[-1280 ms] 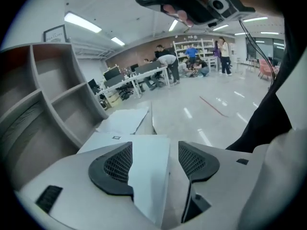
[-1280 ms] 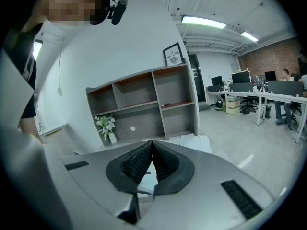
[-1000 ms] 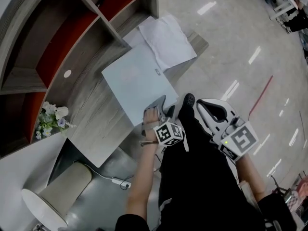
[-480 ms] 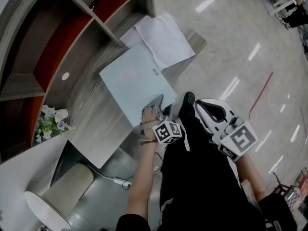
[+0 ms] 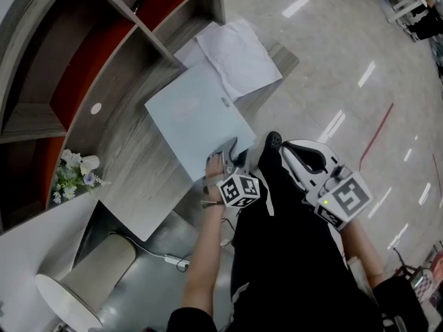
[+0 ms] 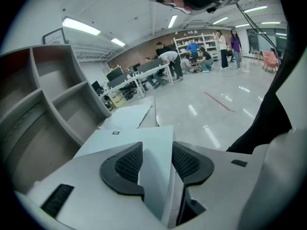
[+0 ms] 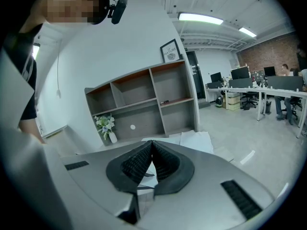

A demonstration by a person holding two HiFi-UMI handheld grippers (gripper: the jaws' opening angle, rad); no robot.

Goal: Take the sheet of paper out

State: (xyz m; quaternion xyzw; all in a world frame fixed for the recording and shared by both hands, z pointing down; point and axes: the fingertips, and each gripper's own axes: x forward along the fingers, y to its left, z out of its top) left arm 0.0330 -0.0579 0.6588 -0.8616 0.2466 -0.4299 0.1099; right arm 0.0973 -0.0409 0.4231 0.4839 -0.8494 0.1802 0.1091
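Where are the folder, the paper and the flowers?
folder (image 5: 194,120), head view, middle of its cover.
paper (image 5: 239,57), head view, centre of the top sheet.
flowers (image 5: 73,175), head view, on the blooms.

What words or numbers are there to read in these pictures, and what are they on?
No text can be read for certain.
Small dark label near the edge of the pale blue folder: too small to read.
Framed picture on the wall above the shelves: it has print, too blurred to read.
Marker cubes: black-and-white square patterns only, no letters or numbers.
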